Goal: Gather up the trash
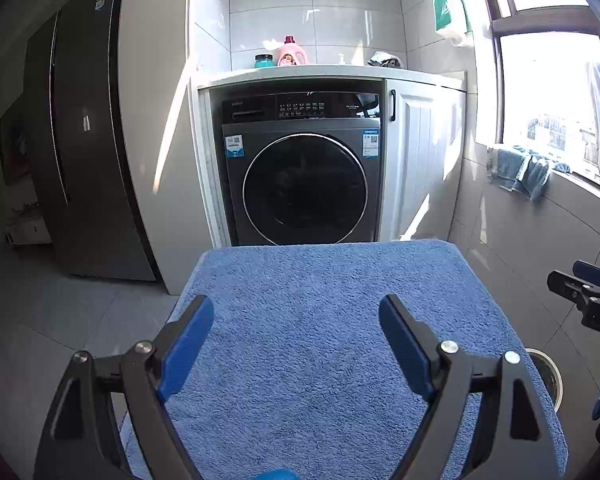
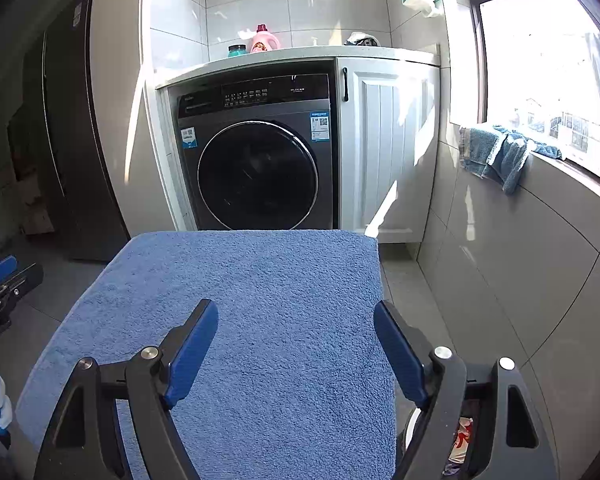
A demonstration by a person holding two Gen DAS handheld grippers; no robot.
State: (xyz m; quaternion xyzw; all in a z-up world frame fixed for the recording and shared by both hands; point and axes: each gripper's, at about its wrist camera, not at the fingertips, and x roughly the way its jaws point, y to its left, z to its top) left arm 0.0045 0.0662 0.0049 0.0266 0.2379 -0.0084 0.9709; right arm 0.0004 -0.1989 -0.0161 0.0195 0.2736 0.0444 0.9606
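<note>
Left wrist view: your left gripper (image 1: 296, 320) gaped wide over the blue towel (image 1: 340, 280), holding nothing; your right gripper (image 2: 296, 324) likewise, trash (image 2: 462, 438) in the bin (image 2: 410, 426) beside it

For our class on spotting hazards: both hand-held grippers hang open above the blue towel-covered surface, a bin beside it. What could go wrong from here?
1. The bin sits low, mostly hidden behind the right hand-held gripper; a reach toward it may knock its rim.
2. The blue towel is loose cloth; the left hand-held gripper could snag and drag it.
</note>
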